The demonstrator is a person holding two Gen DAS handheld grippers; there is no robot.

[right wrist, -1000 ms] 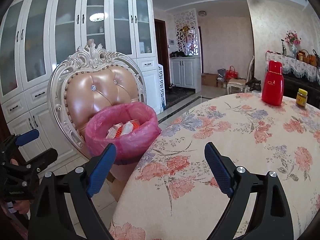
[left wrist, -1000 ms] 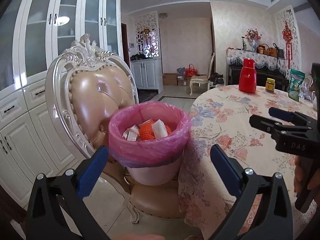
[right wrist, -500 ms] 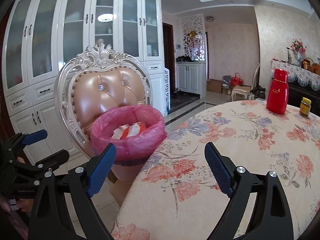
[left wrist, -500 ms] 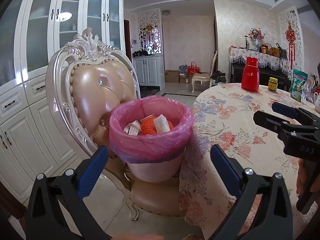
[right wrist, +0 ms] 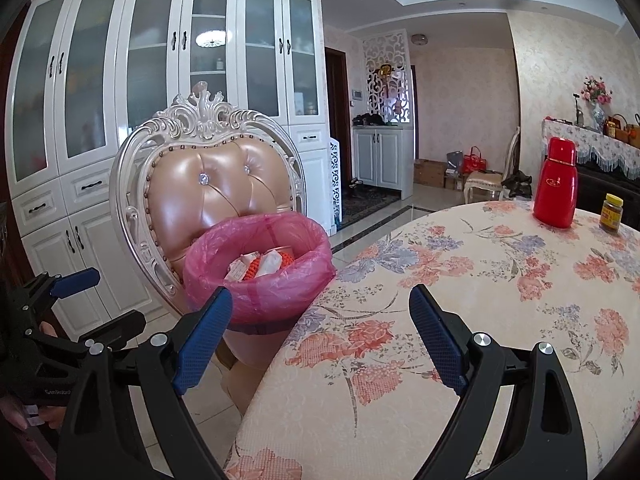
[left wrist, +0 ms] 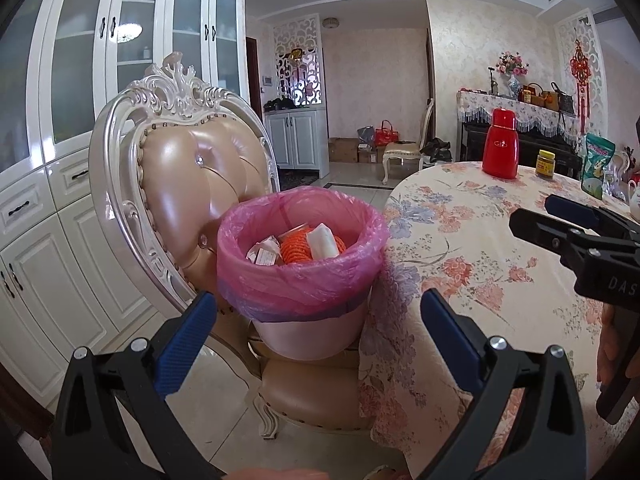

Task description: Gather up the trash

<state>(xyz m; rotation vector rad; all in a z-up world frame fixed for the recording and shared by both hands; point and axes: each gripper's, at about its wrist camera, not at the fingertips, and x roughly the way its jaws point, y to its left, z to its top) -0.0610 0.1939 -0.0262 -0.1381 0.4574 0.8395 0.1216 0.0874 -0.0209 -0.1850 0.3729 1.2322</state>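
A bin lined with a pink bag stands on the seat of an ornate chair beside the floral table. Inside lie an orange net, white paper scraps and a small packet. My left gripper is open, a short way in front of the bin, with nothing between its fingers. My right gripper is open over the table's near edge, also empty. Each gripper shows at the edge of the other's view.
On the table's far side stand a red thermos, a yellow-lidded jar and a green snack bag. White cabinets line the wall behind the chair. Tiled floor lies below.
Both grippers have drawn back and risen slightly, so the bin and chair sit a little farther away. Both stay open and empty.
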